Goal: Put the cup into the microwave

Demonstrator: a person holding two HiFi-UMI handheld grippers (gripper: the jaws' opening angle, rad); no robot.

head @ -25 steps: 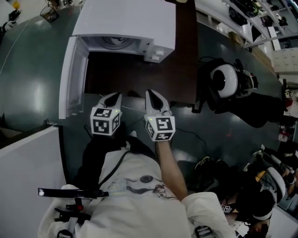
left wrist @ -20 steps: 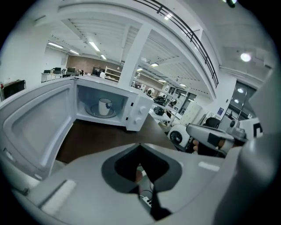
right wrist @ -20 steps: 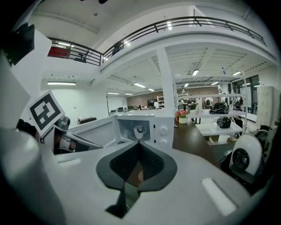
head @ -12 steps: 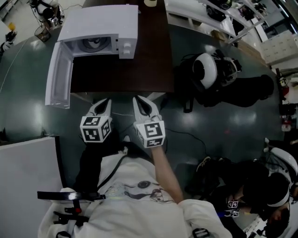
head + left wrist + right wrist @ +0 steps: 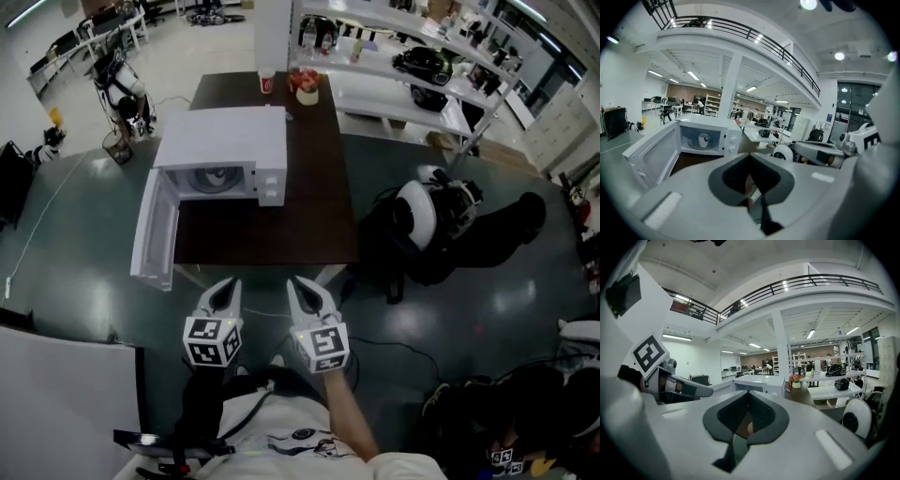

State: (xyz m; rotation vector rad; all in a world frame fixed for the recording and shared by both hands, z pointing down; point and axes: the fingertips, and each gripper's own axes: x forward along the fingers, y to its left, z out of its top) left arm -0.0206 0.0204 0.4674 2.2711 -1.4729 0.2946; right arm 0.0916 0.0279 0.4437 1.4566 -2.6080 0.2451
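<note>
**A:** What's on the left?

**B:** The microwave [image 5: 225, 136] stands on the dark surface [image 5: 309, 206]. Its door [image 5: 155, 239] is swung wide open to the left.

**A:** And the cup?

**B:** The cup [image 5: 703, 139] is inside the microwave, upright on the turntable. I see it best in the left gripper view.

**A:** Your claws?

**B:** I hold both side by side, just short of the surface's near edge and well apart from the microwave. The left claw [image 5: 228, 287] is clenched, its jaws together with nothing between them. The right claw [image 5: 298, 285] is clenched too, and also empty.

**A:** Anything further right?

**B:** A flower pot [image 5: 306, 89] sits at the surface's far end. Beyond it are white shelves [image 5: 394, 56]. On the floor to the right a white, round, helmet-like thing [image 5: 415, 211] tops a dark heap, but I cannot tell what it is.
</note>
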